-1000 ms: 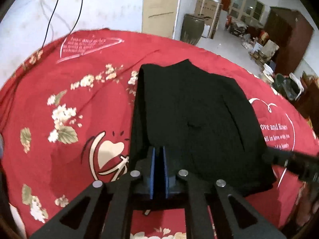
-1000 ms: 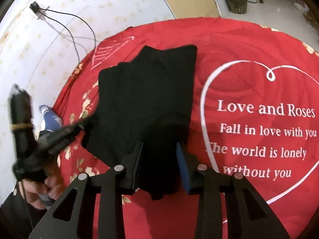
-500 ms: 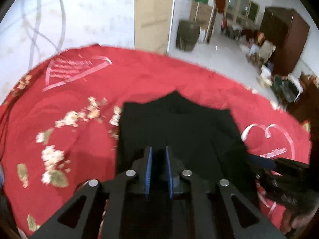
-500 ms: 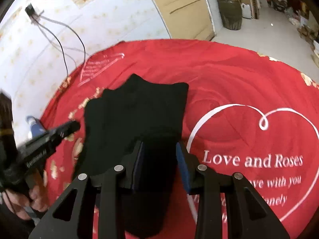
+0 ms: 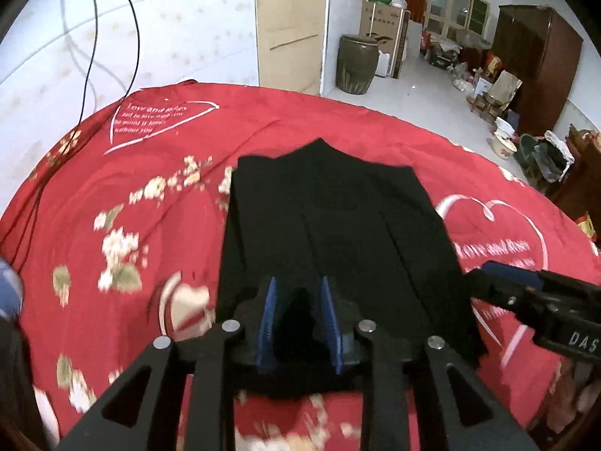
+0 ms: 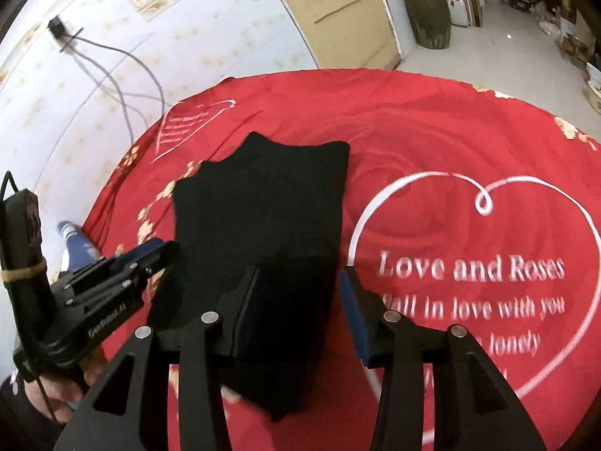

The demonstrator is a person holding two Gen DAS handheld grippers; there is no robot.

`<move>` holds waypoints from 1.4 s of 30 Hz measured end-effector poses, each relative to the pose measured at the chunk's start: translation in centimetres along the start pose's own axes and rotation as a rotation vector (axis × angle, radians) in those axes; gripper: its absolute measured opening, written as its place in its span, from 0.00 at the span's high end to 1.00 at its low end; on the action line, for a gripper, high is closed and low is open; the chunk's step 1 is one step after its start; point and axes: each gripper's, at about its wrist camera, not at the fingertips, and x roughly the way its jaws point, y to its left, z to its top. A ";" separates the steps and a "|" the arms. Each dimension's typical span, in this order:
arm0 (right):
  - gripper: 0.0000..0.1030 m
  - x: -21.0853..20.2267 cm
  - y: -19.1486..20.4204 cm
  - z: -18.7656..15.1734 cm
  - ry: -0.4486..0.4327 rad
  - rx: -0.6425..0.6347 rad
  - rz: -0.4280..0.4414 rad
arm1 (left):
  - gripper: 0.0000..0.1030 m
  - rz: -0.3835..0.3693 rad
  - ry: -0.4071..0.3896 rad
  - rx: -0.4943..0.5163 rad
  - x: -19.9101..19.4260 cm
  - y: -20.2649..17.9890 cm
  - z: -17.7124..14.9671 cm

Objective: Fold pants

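Note:
Black pants (image 5: pixel 338 240) lie folded in a flat stack on the red bedspread (image 5: pixel 112 195); they also show in the right wrist view (image 6: pixel 263 233). My left gripper (image 5: pixel 298 323) is over the near left edge of the pants, jaws a little apart with dark cloth showing between the blue pads. My right gripper (image 6: pixel 302 312) is open wide over the near right edge, and black cloth lies between its fingers. Each gripper shows in the other's view: the right one (image 5: pixel 526 293) and the left one (image 6: pixel 124 274).
The bedspread has white hearts with lettering (image 6: pixel 469 270) and flower prints (image 5: pixel 120 251). A white wall with cables (image 5: pixel 94 37) is behind the bed. A brown jar (image 5: pixel 357 64), boxes and a dark wardrobe (image 5: pixel 537 60) stand on the floor beyond.
Both grippers have lifted and drawn back from the pants. The left jaws went from closed to slightly apart. The right jaws have opened wider. The pants stay flat on the bed.

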 end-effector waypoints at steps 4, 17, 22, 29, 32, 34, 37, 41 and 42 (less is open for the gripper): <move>0.72 -0.7 1.7 -2.9 0.036 -0.045 0.001 | 0.71 -0.019 0.029 -0.012 -0.4 -0.5 -2.6; 0.76 -3.5 1.9 -5.4 0.070 0.003 0.001 | 0.71 -0.031 -0.012 -0.043 -5.6 -0.6 -4.3; 0.76 -5.4 2.7 -6.6 0.057 -0.018 -0.011 | 0.70 -0.033 -0.024 -0.058 -7.4 -0.6 -5.9; 0.64 -7.7 3.8 -8.4 0.047 -0.047 -0.034 | 0.61 -0.042 -0.054 -0.071 -9.1 -0.3 -6.5; 0.60 -8.3 3.9 -8.7 0.040 -0.043 -0.036 | 0.59 -0.042 -0.072 -0.069 -9.6 -0.3 -6.3; 0.60 -8.5 4.0 -8.6 0.041 -0.046 -0.042 | 0.58 -0.045 -0.077 -0.072 -9.7 -0.2 -6.2; 0.60 -8.6 4.2 -8.2 0.036 -0.050 -0.044 | 0.57 -0.043 -0.082 -0.069 -9.8 -0.2 -6.1; 0.60 -8.4 4.5 -7.8 0.034 -0.055 -0.041 | 0.56 -0.043 -0.084 -0.071 -9.8 -0.1 -6.0; 0.60 -8.4 4.6 -7.8 0.035 -0.056 -0.041 | 0.56 -0.043 -0.083 -0.072 -9.8 -0.1 -6.0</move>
